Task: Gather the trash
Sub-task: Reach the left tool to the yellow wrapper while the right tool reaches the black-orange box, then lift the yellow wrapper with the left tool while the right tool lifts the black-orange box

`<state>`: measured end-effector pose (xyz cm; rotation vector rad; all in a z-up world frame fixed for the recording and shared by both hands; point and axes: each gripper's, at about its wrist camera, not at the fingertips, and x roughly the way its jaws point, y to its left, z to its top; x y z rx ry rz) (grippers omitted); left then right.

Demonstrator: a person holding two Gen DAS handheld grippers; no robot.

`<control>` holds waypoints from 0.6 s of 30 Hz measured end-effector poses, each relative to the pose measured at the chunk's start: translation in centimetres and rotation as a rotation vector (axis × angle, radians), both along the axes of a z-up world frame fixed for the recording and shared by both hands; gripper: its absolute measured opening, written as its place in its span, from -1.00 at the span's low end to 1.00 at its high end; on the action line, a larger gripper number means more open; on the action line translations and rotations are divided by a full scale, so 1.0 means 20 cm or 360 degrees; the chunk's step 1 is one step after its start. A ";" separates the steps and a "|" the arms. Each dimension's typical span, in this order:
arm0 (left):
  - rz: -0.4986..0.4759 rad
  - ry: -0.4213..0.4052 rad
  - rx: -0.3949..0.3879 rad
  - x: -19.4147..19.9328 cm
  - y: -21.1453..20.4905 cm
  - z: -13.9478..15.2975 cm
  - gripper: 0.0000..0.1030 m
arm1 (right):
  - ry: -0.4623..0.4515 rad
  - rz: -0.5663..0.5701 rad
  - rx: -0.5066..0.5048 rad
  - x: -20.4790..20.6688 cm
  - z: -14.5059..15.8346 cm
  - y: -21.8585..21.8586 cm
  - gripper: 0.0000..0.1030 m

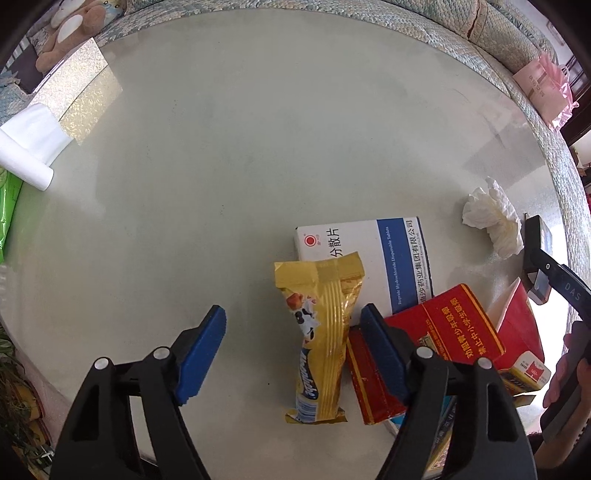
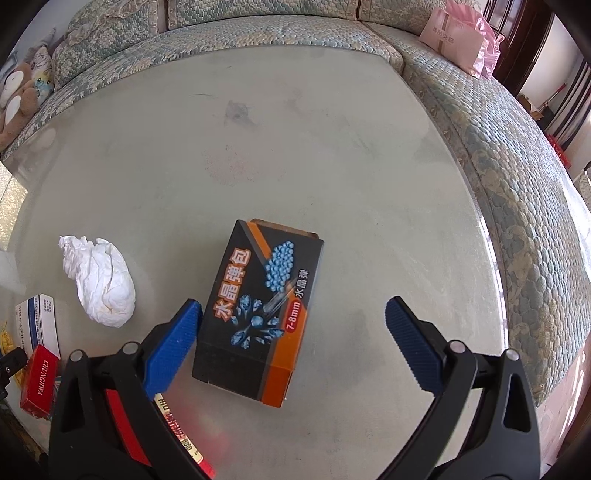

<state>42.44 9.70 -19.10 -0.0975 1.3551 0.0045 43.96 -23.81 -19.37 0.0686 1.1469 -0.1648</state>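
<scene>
In the left wrist view my left gripper (image 1: 293, 317) is open above a yellow snack wrapper (image 1: 322, 338) that lies between its fingers. A white and blue medicine box (image 1: 384, 254), red cigarette packs (image 1: 443, 332) and a crumpled white tissue (image 1: 493, 218) lie to the right. In the right wrist view my right gripper (image 2: 293, 314) is open around a black and orange box (image 2: 258, 306); its left pad (image 2: 173, 343) is close to the box's left side. The tissue (image 2: 101, 286), the medicine box (image 2: 38, 323) and a red pack (image 2: 38, 382) lie at the left.
A glass table top (image 1: 221, 166) carries everything. A gold and silver sheet (image 1: 79, 96) and a white roll (image 1: 24, 158) lie at its far left. A green patterned sofa (image 2: 517, 166) curves around the table, with a pink bag (image 2: 461, 35) and plush toys (image 2: 18, 92).
</scene>
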 end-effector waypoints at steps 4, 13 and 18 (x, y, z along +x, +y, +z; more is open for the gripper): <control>0.0002 0.0000 -0.0058 0.00 0.04 -0.01 0.30 | -0.0015 0.0002 -0.0012 0.00 -0.02 0.00 0.88; -0.0025 0.0017 -0.0149 -0.02 0.00 0.02 -0.29 | -0.0044 0.0039 0.0053 -0.01 -0.02 0.01 0.09; -0.0049 0.0012 -0.0123 -0.04 -0.04 0.04 -0.54 | -0.0035 0.0077 0.0090 0.00 -0.02 0.01 0.08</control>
